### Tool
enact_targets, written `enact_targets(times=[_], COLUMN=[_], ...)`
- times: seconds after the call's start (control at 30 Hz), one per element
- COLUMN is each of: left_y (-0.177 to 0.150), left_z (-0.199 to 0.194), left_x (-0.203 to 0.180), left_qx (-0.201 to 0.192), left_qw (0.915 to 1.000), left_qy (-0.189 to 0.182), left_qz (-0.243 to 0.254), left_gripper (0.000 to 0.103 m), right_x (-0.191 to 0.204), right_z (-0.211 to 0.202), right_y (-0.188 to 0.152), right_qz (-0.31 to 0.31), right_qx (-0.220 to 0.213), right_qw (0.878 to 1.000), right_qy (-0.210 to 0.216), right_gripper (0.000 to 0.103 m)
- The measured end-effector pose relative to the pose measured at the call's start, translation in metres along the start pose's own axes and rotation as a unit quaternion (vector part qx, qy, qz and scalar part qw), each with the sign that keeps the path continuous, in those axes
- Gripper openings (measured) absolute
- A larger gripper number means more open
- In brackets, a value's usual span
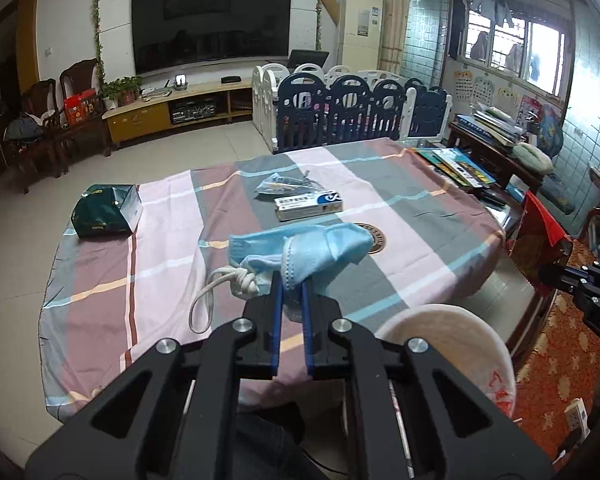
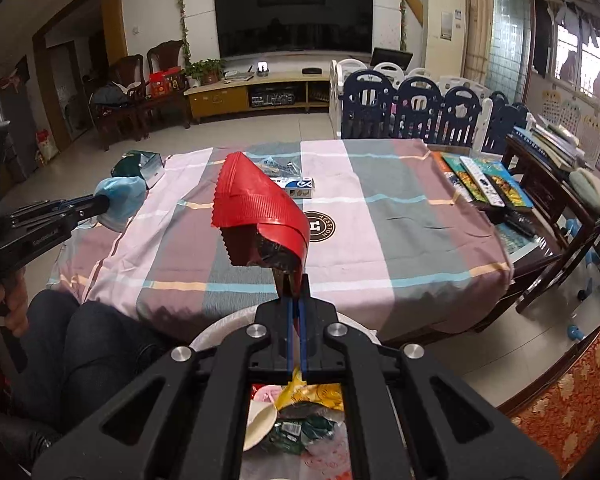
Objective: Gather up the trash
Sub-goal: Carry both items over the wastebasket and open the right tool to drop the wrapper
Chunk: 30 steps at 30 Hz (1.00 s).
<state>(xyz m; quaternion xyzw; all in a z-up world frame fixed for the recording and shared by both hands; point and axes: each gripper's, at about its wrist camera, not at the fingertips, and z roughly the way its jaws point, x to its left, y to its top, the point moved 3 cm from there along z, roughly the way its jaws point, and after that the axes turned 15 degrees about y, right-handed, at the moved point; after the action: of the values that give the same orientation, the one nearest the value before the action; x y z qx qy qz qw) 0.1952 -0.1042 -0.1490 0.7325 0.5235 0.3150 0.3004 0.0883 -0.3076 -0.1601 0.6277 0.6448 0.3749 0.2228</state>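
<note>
Left hand-held gripper [image 1: 291,280] pinching blue face mask [image 1: 300,246], right hand-held gripper [image 2: 293,284] pinching red wrapper [image 2: 260,208], both past counter [image 2: 380,240] near edge above trash bin [image 1: 480,332]; risk: thin grips slipping, dropping trash beside bin.

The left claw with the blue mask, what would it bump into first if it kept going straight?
Probably the checked tablecloth, just short of the white box. The left claw tilts downward, pinching the blue mask. Depth is hard to judge.
</note>
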Motion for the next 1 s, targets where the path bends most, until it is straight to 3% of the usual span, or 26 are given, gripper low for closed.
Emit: enact_targets(times=[0.3, 0.53, 0.67, 0.87, 0.97, 1.0], left_y=[-0.004, -0.005, -0.004, -0.005, -0.006, -0.006], left_z=[-0.058, -0.088, -0.091, -0.088, -0.084, -0.083], left_x=[-0.037, -0.058, -0.061, -0.063, -0.062, -0.062], left_qx=[-0.029, -0.049, -0.05, -0.043, -0.038, -0.036], left_qw=[0.9988, 0.9971, 0.9968, 0.9969, 0.997, 0.9971], left_qy=[-0.02, -0.02, -0.021, -0.028, -0.031, -0.032], left_qz=[0.033, 0.054, 0.058, 0.06, 0.06, 0.059], left_gripper=[0.01, 0.01, 0.01, 0.01, 0.01, 0.01], right_x=[0.003, 0.003, -0.001, -0.011, -0.014, -0.015], right_z=[-0.054, -0.043, -0.04, -0.022, -0.018, -0.018], right_y=[-0.026, -0.05, -0.054, -0.072, -0.076, -0.076], right_qz=[-0.016, -0.009, -0.003, 0.022, 0.039, 0.043], right_qx=[-0.004, 0.031, 0.044, 0.096, 0.105, 0.104], right_qw=[1.0, 0.999, 0.999, 0.995, 0.994, 0.994], right_qy=[0.004, 0.014, 0.016, 0.013, 0.015, 0.017], right_gripper=[0.003, 0.003, 0.003, 0.003, 0.014, 0.025])
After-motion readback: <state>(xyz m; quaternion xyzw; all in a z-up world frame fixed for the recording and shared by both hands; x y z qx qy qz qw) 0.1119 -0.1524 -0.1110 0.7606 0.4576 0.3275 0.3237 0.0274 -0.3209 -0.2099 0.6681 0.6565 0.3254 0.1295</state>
